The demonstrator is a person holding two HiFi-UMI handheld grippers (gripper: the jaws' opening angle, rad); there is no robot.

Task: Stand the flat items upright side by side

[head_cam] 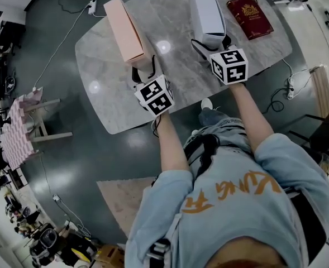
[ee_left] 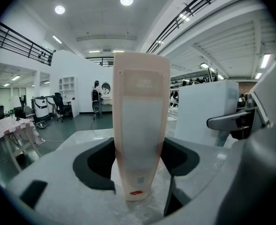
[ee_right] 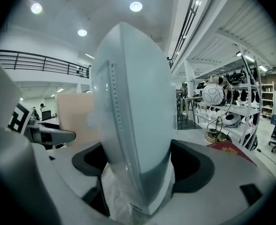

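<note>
On the grey marble table (head_cam: 178, 91) a pink flat box (head_cam: 125, 29) stands upright on its edge. My left gripper (head_cam: 143, 67) holds its near end, and in the left gripper view the pink box (ee_left: 140, 125) fills the gap with both pads against its sides. To its right stands a white flat box (head_cam: 207, 10), apart from the pink one. My right gripper (head_cam: 210, 42) is closed round its near end. The right gripper view shows the white box (ee_right: 138, 116) wedged between the pads, leaning slightly.
A dark red book (head_cam: 249, 17) lies flat on the table right of the white box, near the far right edge. A cable runs off the table's far left corner. A chequered stool (head_cam: 19, 133) stands on the floor at the left.
</note>
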